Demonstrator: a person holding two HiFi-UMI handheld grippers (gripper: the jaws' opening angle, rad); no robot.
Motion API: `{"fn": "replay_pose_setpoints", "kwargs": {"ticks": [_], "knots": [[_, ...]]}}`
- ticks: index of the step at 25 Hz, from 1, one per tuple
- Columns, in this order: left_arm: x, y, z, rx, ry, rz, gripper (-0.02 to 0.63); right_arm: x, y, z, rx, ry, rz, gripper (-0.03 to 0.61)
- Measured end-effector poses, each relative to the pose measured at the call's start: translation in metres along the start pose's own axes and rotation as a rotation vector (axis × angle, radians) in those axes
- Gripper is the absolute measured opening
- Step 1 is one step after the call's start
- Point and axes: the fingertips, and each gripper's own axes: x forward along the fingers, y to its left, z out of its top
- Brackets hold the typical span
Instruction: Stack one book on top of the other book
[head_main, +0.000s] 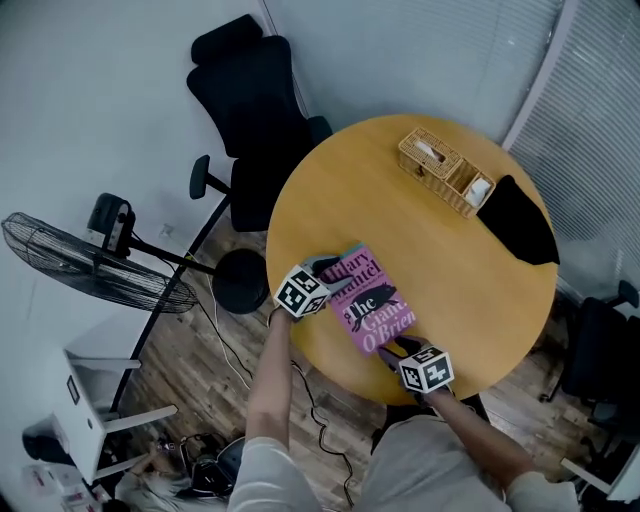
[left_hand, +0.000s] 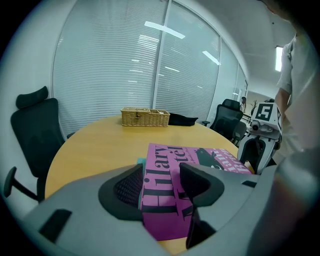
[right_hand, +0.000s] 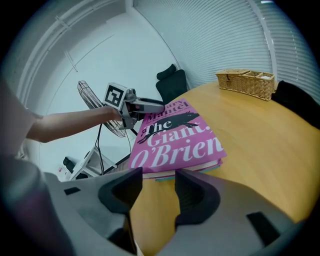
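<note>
A pink book lies flat on a teal book whose edge shows just beyond it, near the front of the round wooden table. My left gripper sits at the stack's left corner. In the left gripper view its jaws stand apart with the pink cover in the gap and a teal sliver beside it. My right gripper is at the stack's near edge. It is open with only bare tabletop between its fingers, just short of the pink book.
A wicker basket and a black cloth sit at the table's far right. A black office chair stands behind the table. A floor fan is at the left, and another chair at the right.
</note>
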Motion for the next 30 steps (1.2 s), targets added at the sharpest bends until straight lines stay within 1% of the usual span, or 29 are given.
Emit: {"fn": "replay_pose_setpoints", "kwargs": {"ticks": [6, 10, 13, 18, 25, 30], "knots": [[0.017, 0.012, -0.004, 0.017, 0.023, -0.024, 0.247, 0.016, -0.008, -0.001, -0.005, 0.030, -0.009, 0.207], [0.023, 0.018, -0.010, 0.010, 0.022, -0.027, 0.247, 0.024, -0.012, 0.000, 0.001, 0.038, -0.019, 0.209], [0.022, 0.023, -0.015, 0.000, 0.023, -0.024, 0.248, 0.029, -0.011, 0.001, -0.001, 0.035, -0.005, 0.209], [0.029, 0.024, -0.020, 0.027, 0.033, -0.017, 0.252, 0.033, -0.018, 0.002, -0.008, 0.043, -0.008, 0.209], [0.026, 0.023, -0.021, 0.033, 0.035, -0.005, 0.252, 0.034, -0.016, -0.001, -0.041, 0.056, -0.002, 0.210], [0.024, 0.023, -0.022, 0.027, 0.030, 0.008, 0.252, 0.034, -0.017, 0.000, -0.036, 0.041, 0.007, 0.204]]}}
